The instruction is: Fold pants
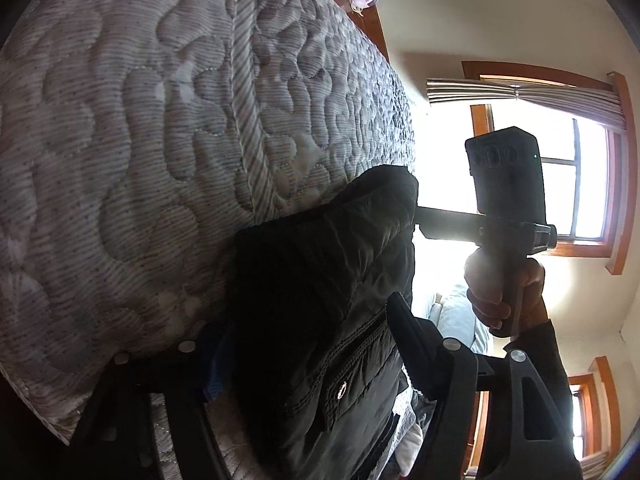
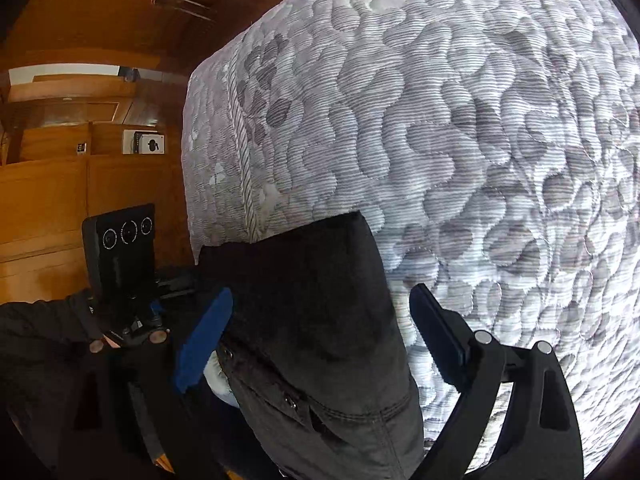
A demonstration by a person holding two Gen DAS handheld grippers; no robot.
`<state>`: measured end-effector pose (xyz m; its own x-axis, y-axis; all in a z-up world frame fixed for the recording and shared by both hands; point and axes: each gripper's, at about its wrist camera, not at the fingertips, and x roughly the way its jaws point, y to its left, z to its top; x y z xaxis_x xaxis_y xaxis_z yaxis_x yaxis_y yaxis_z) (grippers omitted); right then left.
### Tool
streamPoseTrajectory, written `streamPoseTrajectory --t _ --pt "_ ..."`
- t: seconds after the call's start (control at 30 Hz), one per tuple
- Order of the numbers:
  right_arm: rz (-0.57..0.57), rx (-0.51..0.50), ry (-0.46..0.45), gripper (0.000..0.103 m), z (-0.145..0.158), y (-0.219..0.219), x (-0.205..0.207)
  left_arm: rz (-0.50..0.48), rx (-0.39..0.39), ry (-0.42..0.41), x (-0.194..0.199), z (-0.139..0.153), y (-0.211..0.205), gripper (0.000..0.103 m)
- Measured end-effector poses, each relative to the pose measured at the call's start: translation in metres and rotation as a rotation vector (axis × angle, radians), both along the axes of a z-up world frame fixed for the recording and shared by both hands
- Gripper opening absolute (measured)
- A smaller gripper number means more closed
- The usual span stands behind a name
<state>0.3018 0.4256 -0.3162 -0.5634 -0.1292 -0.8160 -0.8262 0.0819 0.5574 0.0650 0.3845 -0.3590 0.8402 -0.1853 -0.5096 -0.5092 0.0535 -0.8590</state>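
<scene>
The dark pants (image 1: 320,300) lie bunched on the quilted grey mattress (image 1: 140,140). In the left wrist view they fill the space between my left gripper's (image 1: 308,344) fingers, which stand apart around the cloth; a snap and stitched pocket show near the bottom. In the right wrist view the pants (image 2: 320,320) rise as a dark fold between my right gripper's (image 2: 324,320) blue left pad (image 2: 204,340) and dark right pad (image 2: 436,332). The pads stand wide apart around the fold, not pinching it. The right gripper body shows in the left wrist view (image 1: 508,184), held by a hand.
The mattress (image 2: 480,140) edge with a corded seam (image 2: 244,152) runs beside the pants. Wooden cabinets (image 2: 60,184) stand at left of the right wrist view. A bright window with curtains (image 1: 560,152) and a pale cushion (image 1: 456,316) lie beyond the bed.
</scene>
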Motion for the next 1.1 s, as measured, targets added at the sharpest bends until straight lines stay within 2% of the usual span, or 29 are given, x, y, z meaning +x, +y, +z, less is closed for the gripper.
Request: streamPoseTrajectory --t 0.1,0.13,0.2,0.27,0.37,0.47,0.63,1.1 --pt "0.017 -0.013 0.0 0.086 -0.006 0.005 -0.006 0.001 -0.003 0.01 -0.006 -0.002 -0.006 0.051" --pt "0.025 -0.017 0.0 0.081 -0.007 0.007 -0.007 0.002 -0.01 0.01 -0.009 -0.004 -0.007 0.047" --pt "0.033 -0.029 0.017 0.069 -0.009 0.008 -0.009 0.005 -0.026 0.004 -0.012 -0.007 -0.005 0.044" --pt "0.033 -0.033 0.006 0.05 -0.006 0.006 -0.007 0.002 -0.016 0.005 -0.014 -0.005 -0.006 0.041" --pt "0.024 -0.024 0.003 0.035 0.004 0.0 0.001 0.002 0.011 0.004 -0.016 0.003 -0.011 0.036" --pt "0.037 0.006 -0.018 0.029 0.017 -0.006 0.0 -0.013 0.045 0.006 0.0 0.01 -0.007 0.033" --pt "0.042 0.042 -0.073 0.027 0.044 -0.014 -0.009 -0.039 0.089 -0.011 0.007 0.032 -0.01 0.03" --pt "-0.014 0.155 -0.266 0.026 0.166 -0.086 -0.017 -0.164 0.292 -0.113 0.032 0.14 -0.05 0.029"
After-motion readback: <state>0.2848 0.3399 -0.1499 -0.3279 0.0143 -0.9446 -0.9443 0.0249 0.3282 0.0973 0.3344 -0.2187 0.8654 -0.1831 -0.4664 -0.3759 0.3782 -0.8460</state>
